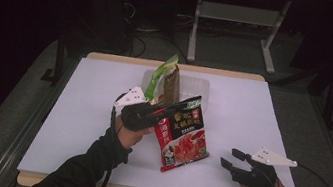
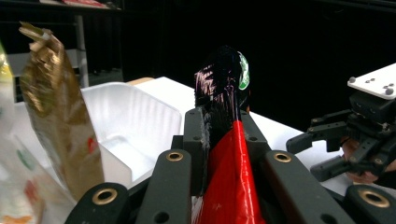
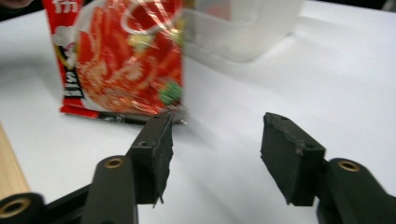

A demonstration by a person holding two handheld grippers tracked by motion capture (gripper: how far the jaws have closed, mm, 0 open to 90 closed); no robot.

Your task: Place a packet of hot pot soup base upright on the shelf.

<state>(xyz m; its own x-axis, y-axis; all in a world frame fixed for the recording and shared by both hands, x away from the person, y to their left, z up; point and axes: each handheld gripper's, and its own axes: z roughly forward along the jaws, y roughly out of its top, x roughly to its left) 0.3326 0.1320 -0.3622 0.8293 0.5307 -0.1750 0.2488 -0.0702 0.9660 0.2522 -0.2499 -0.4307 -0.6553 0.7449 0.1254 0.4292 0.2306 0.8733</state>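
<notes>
A red and black snack packet (image 1: pixel 183 136) hangs tilted above the white table, its lower corner close to the surface. My left gripper (image 1: pixel 166 111) is shut on its upper edge; in the left gripper view the packet (image 2: pixel 229 177) is pinched edge-on between the jaws. Near the front right, my right gripper (image 1: pixel 229 157) stands open just off the packet's lower right corner. Its jaws are apart with nothing between them (image 3: pixel 215 144), and the packet (image 3: pixel 126 60) lies ahead of them to the left. The right gripper (image 2: pixel 306 156) is also seen at the right of the left gripper view.
A clear white plastic tub (image 1: pixel 201 86) stands at the back middle of the table (image 1: pixel 252 117). A green packet (image 1: pixel 159 79) and a gold-brown packet (image 1: pixel 172 84) stand upright in its left end. Wooden table edges run along the front and back.
</notes>
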